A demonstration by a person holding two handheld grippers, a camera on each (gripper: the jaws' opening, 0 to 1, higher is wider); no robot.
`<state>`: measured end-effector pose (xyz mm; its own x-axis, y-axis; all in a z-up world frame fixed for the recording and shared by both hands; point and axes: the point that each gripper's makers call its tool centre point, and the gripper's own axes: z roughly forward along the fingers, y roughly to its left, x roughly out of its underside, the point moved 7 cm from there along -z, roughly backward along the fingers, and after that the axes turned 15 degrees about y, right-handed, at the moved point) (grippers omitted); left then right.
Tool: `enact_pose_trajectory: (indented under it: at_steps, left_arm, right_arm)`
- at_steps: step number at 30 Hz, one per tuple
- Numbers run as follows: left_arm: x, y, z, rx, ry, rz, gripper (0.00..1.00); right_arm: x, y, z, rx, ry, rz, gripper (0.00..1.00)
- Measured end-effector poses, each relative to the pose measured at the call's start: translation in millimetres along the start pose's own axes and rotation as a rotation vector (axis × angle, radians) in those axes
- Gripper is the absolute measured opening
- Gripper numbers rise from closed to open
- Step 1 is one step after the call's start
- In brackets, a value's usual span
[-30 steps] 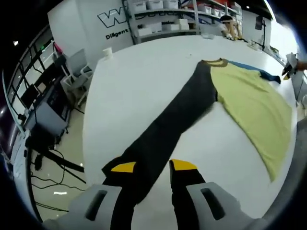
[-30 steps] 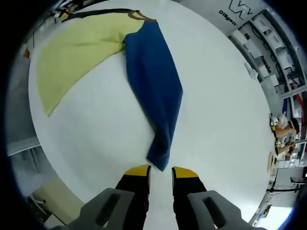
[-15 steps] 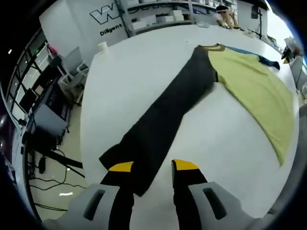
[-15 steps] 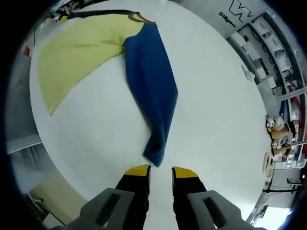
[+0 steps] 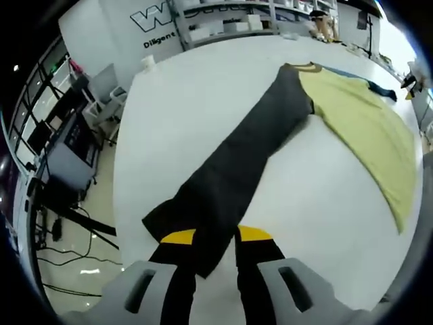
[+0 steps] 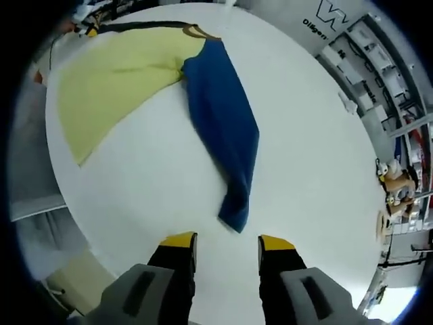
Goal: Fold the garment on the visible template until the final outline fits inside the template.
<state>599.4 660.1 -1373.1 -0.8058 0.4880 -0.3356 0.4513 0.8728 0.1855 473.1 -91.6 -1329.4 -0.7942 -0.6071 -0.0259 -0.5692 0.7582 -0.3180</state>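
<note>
The left hand-held gripper (image 5: 216,235) has its yellow-tipped jaws drawn in on the cuff end of the garment's black sleeve (image 5: 237,172), pinching the cloth between them. That sleeve runs out straight across the white worktop (image 5: 183,101) to the yellow body (image 5: 362,132) of the garment. Over on the other side, the right hand-held gripper (image 6: 228,242) hangs with jaws spread wide, just short of the blue sleeve's (image 6: 223,128) cuff, not touching it. The garment lies flat, collar (image 6: 196,32) at the far end.
</note>
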Motion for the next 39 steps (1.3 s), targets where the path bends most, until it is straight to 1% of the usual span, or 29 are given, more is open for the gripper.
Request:
enact_pose_trajectory:
  at_steps: [2,4,5,9,12,15,18,20,22,24,25,27,31,33,35,39]
  left_arm:
    - [-0.1,-0.7,0.8,0.002,-0.007,0.005,0.14]
    - [0.6,-4.2,1.1,0.02,-0.006,0.004,0.08]
    - [-0.2,-2.7,1.4,0.006,-0.009,0.014,0.07]
    - [2.0,-3.4,-0.3,0.016,0.001,-0.014,0.05]
    - [3.2,-4.2,-0.8,0.003,0.009,0.013,0.03]
    - [1.8,-3.0,-0.2,0.004,0.013,0.024,0.01]
    - [-0.5,-1.0,0.0,0.018,0.031,0.009,0.01]
    - [-3.0,1.1,-2.1,0.014,0.04,0.001,0.01]
    - [-8.5,8.4,-7.0,-0.007,0.023,-0.044,0.01]
    - [-14.0,17.3,-12.0,-0.019,0.003,-0.083,0.01]
    - [-15.6,20.7,-13.6,-0.028,0.0,-0.08,0.01]
    - [-21.3,31.0,-18.2,-0.073,-0.033,-0.043,0.01]
    - [-32.9,45.2,-27.2,-0.106,-0.066,-0.046,0.01]
    - [-36.7,49.9,-27.7,-0.114,-0.064,-0.043,0.01]
    - [-39.7,55.5,-25.6,-0.131,-0.049,-0.031,0.01]
    - [-46.3,66.1,-20.6,-0.215,-0.032,0.064,0.02]
  right_arm:
    - [0.9,7.9,0.0,-0.001,-0.01,-0.002,0.33]
    - [3.0,16.4,2.3,-0.011,-0.007,-0.007,0.34]
    - [4.6,23.0,3.5,-0.019,-0.003,-0.012,0.34]
    - [7.7,41.8,5.6,-0.037,-0.02,0.006,0.34]
    - [10.0,52.3,6.1,-0.025,-0.037,-0.009,0.32]
    - [12.8,59.5,5.2,-0.019,-0.042,-0.009,0.33]
    - [16.2,64.5,5.3,-0.022,-0.051,0.009,0.34]
    - [19.6,68.7,5.7,-0.023,-0.043,0.012,0.35]
    - [22.9,71.8,5.2,-0.022,-0.038,0.015,0.34]
    - [27.2,73.3,5.0,0.002,-0.028,0.01,0.31]
    - [28.6,75.7,3.8,0.004,-0.027,0.011,0.3]
    - [30.4,76.6,4.1,0.008,-0.026,0.017,0.3]
    - [32.0,81.1,4.3,0.005,-0.022,0.029,0.31]
    - [32.3,84.6,4.8,0.003,-0.016,0.03,0.3]
    - [31.0,87.8,3.3,0.014,-0.025,0.02,0.28]
    - [28.6,91.8,0.2,0.017,-0.036,0.032,0.29]
